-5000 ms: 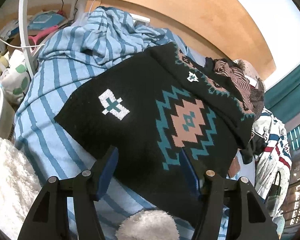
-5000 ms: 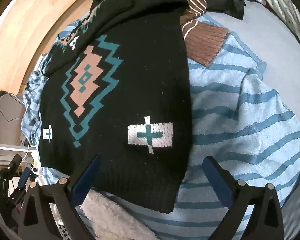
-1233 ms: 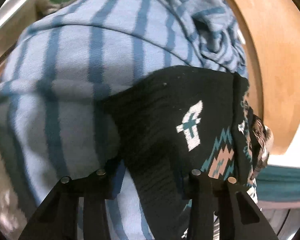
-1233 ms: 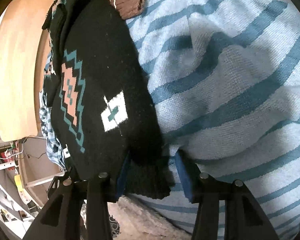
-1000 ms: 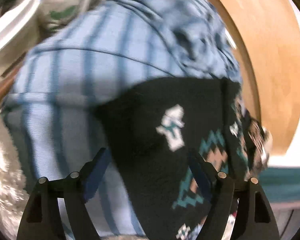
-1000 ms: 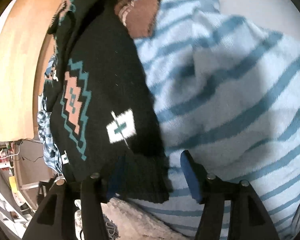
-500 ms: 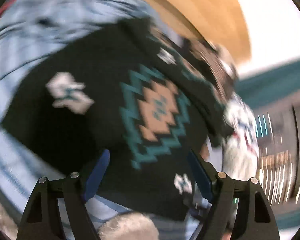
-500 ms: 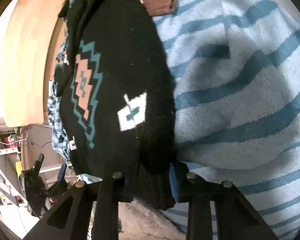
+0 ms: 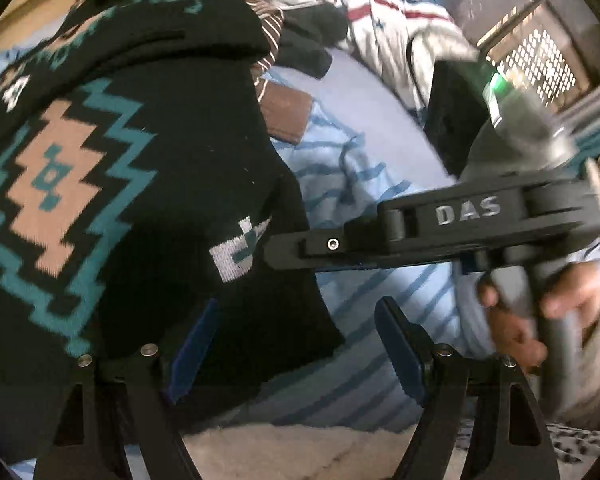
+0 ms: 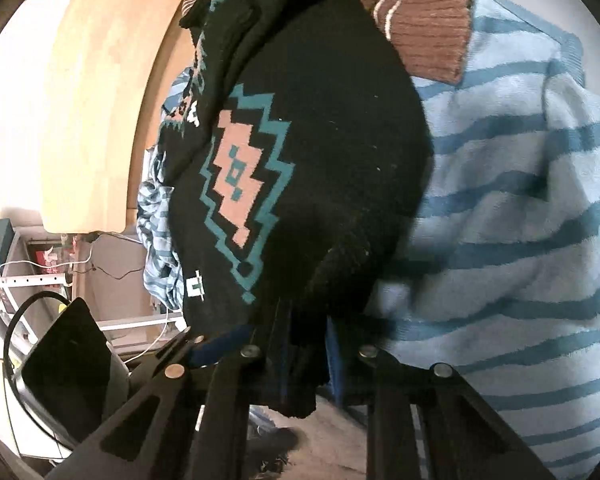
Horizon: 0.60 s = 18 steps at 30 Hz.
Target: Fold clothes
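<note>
The black patterned sweater point(image 10: 300, 152) lies on the blue striped garment point(image 10: 520, 240), and we have its lower hem corner pinched in our right gripper point(image 10: 306, 354), whose jaws have just been closing on it, probably to lift it for a fold, while our left gripper point(image 9: 296, 344) stands apart over the same hem, gripping nothing.

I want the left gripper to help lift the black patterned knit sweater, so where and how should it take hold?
Probably the black patterned knit sweater at its free lower corner lying between the open left gripper fingers, coming in from the near edge. That hem lies flat and loose on the blue striped garment, and the right gripper, whose jaws have just been closing, already pinches the hem nearby.
</note>
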Tool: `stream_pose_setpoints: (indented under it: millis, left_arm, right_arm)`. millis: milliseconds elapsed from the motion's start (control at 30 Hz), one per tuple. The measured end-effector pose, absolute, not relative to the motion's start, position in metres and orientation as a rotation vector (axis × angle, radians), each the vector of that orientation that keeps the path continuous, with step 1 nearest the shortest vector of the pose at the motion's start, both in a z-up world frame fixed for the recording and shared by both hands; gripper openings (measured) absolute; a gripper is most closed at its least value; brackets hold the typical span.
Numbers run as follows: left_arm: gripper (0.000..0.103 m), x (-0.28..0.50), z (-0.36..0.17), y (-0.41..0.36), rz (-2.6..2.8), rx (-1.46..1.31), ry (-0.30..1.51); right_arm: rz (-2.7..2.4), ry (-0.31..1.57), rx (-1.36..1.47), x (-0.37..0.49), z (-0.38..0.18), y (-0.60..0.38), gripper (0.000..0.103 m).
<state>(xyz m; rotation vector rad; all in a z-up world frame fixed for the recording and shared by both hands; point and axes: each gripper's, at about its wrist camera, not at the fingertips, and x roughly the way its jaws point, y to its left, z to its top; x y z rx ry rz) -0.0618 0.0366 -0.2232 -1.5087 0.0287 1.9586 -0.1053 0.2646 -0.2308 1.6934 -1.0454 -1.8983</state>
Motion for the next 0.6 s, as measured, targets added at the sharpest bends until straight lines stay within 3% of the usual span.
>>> stream_pose_setpoints:
  millis: [133,200,267,333,367,433,467,500,600]
  left_arm:
    - [0.079,-0.064,-0.229,0.043,1.997,-1.524,0.044]
    - [0.07,-0.066,-0.234,0.046,2.045,-1.559,0.111]
    - [0.037,-0.067,-0.239,0.048,2.093,-1.6,0.18]
    - [0.018,-0.069,-0.244,0.046,2.11,-1.635,0.173]
    - [0.018,-0.071,-0.245,0.041,2.091,-1.645,0.102]
    - [0.017,-0.074,-0.247,0.032,2.049,-1.66,-0.039]
    - [0.017,-0.074,-0.247,0.027,2.034,-1.651,-0.092]
    - [0.017,-0.074,-0.246,0.023,2.024,-1.633,-0.134]
    - [0.017,-0.074,-0.243,0.01,1.99,-1.597,-0.264]
  right_arm:
    - [-1.885,-1.049,1.689,-0.108,-0.232,0.264,0.02]
    - [-1.879,-1.06,1.687,-0.108,-0.233,0.266,0.02]
    - [-1.883,-1.065,1.68,-0.107,-0.234,0.268,0.019]
    - [-1.886,-1.065,1.677,-0.106,-0.234,0.27,0.019]
    - [-1.894,-1.066,1.681,-0.105,-0.233,0.272,0.02]
    - [-1.923,-1.074,1.699,-0.104,-0.233,0.279,0.033]
    - [-1.937,-1.095,1.715,-0.104,-0.233,0.285,0.047]
    - [-1.95,-1.134,1.724,-0.106,-0.234,0.294,0.055]
    - [-1.985,-1.249,1.711,-0.115,-0.236,0.318,0.055]
